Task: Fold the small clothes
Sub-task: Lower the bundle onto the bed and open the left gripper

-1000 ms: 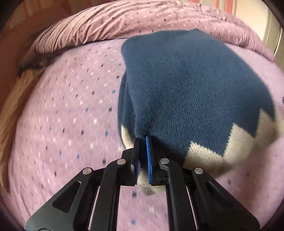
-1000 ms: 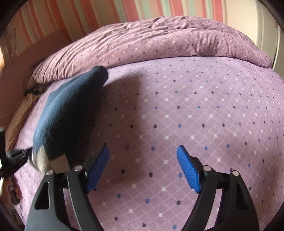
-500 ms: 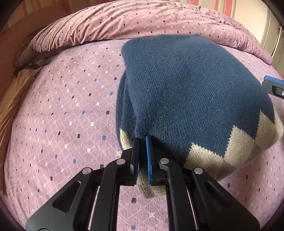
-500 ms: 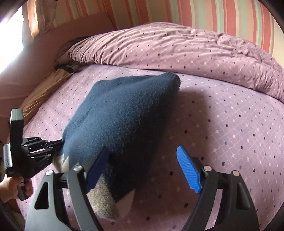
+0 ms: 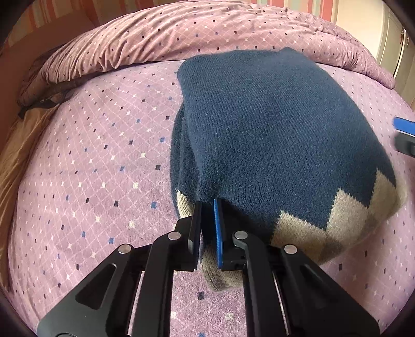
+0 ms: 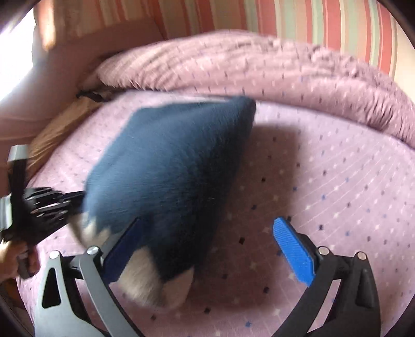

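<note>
- Striped wallpaper (image 6: 298, 23) and a rumpled mauve duvet (image 5: 207, 33) back the scene; everything lies on a bed (image 5: 90, 168) under a dotted mauve cover.
- Left gripper (image 5: 207, 223): jaws nipped tight on the near hem of a navy knitted garment (image 5: 272, 134), at its beige zigzag border.
- From that pinch the garment spreads up and away from the gripper in a doubled, puffy slab; a second layer shows beneath at the left edge, so one fold looks made.
- Right gripper (image 6: 207, 248): jaws opening to their widest, nothing pressed between the pads; the garment's beige corner sits just beside its left pad (image 6: 122, 248).
- Judged stage: midway. The bundle is lifted at the hem, not laid flat; a second grip, a further fold and smoothing onto the bed seem left.
- No other clothes are visible.
</note>
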Demonstrator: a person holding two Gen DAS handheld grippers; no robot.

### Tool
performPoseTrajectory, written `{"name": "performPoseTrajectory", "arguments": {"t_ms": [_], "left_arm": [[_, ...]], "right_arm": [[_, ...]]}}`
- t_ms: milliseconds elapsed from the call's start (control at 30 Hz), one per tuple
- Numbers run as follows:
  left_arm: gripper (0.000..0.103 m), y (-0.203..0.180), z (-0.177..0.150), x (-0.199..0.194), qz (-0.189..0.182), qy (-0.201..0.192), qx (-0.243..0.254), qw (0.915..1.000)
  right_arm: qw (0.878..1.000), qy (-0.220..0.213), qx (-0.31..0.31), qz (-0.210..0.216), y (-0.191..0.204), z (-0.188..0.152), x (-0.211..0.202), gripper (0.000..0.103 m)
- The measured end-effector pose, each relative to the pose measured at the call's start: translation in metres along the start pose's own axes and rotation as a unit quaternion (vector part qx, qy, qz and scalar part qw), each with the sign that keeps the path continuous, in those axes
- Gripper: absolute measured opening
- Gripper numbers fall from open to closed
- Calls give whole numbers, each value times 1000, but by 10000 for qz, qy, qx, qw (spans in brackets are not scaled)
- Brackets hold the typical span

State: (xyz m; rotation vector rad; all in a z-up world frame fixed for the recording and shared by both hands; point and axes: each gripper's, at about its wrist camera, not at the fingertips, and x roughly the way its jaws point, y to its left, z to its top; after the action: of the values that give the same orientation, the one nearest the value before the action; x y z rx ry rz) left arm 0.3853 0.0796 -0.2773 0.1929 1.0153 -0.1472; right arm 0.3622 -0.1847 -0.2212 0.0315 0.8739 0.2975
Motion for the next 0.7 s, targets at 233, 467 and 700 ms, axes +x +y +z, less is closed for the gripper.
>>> {"name": "performPoseTrajectory", "arguments": {"t_ms": [233, 467, 700], "left_arm": [[7, 0, 0, -1, -28, -47, -10, 10000], [87, 22, 3, -9, 418, -122, -473, 9979], [100, 34, 13, -9, 302, -29, -577, 9979]], "right_arm": [[9963, 268, -729, -374, 21, -38, 5, 101], [9957, 582, -662, -280, 13, -44, 33, 101], [9987, -265, -429, 33, 7, 22, -8, 101]]}}
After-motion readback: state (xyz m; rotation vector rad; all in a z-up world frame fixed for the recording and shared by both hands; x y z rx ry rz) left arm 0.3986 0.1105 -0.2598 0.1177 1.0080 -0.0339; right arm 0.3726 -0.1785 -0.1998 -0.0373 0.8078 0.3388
